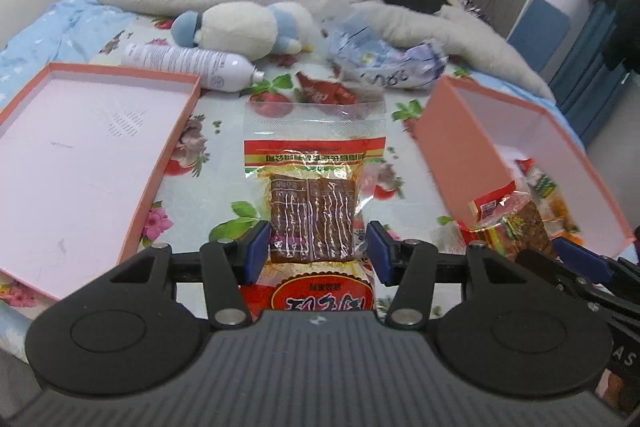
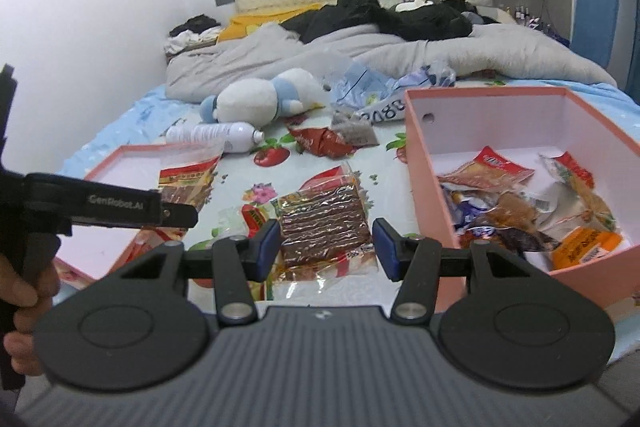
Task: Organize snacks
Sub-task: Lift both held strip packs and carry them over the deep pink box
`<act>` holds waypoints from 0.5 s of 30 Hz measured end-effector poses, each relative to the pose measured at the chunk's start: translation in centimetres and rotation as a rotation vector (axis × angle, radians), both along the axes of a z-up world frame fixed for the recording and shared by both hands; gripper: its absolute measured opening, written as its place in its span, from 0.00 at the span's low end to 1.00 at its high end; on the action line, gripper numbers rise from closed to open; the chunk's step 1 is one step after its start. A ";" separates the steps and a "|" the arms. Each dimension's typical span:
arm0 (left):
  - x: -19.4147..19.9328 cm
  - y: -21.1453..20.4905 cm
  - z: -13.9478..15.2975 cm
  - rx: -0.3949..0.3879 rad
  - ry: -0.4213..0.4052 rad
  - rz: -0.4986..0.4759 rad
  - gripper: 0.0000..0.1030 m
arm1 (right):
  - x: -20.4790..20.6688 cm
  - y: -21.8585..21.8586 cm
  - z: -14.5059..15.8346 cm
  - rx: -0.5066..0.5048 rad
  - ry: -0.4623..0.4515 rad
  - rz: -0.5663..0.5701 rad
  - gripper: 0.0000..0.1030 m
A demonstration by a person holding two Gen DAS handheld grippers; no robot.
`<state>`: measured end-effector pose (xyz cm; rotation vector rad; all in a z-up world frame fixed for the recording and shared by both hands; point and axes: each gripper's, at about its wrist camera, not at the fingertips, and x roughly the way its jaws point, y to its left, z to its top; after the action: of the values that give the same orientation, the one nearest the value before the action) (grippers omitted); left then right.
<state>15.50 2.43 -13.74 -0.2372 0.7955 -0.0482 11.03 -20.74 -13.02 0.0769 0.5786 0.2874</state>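
Observation:
My left gripper is shut on a clear snack packet with brown bars and a red-and-yellow band, held upright above the floral bed sheet. In the right wrist view that packet hangs over the pink lid, gripped by the left gripper. My right gripper is shut on a second packet of brown bars, lifted beside the pink box. The left wrist view shows this packet at the box's near corner. Several snack packets lie inside the box.
The pink box lid lies upturned on the left. A red wrapper, a white spray bottle, a plush toy and a crumpled plastic bag lie farther back. A grey blanket and black clothes cover the head of the bed.

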 end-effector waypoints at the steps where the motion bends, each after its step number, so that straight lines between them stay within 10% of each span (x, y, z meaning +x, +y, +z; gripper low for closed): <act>1: -0.4 -0.3 0.4 -0.004 -0.008 -0.008 0.56 | -0.3 -0.4 0.4 0.001 -0.005 -0.011 0.52; 15: 0.9 -10.4 5.5 -0.075 -0.116 -0.245 0.56 | -2.5 -8.8 2.1 -0.004 -0.026 -0.224 0.52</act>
<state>16.40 -7.99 -8.24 -0.2049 0.7042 -0.3209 8.52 -29.50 -10.87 0.1328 0.5395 0.0697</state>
